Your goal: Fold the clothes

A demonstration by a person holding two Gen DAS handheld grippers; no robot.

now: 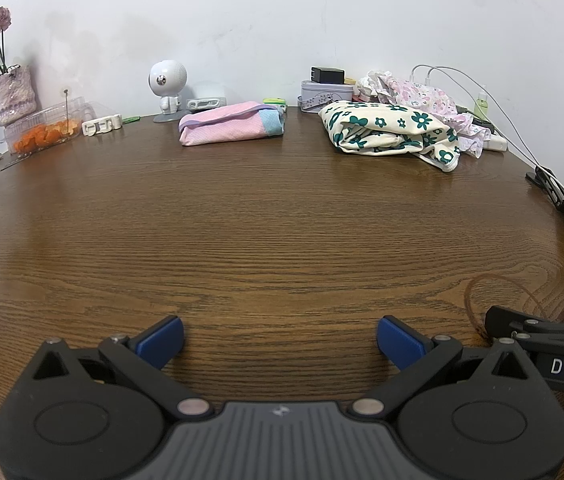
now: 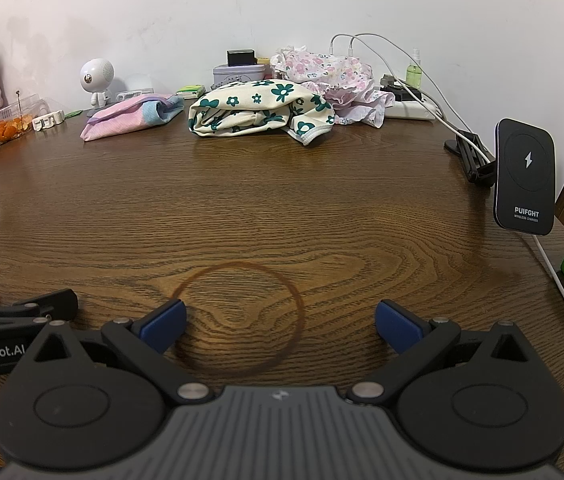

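Where wood grain runs bare, table (image 2: 282, 208) under white wall (image 2: 202, 8).

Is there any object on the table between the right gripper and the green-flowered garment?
No. Only bare table lies between the open right gripper and the green-flowered garment; a stain ring marks the wood.

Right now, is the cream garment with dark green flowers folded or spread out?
Folded, loosely: the cream garment with dark green flowers sits as a layered bundle, one hem trailing onto the brown wooden table.
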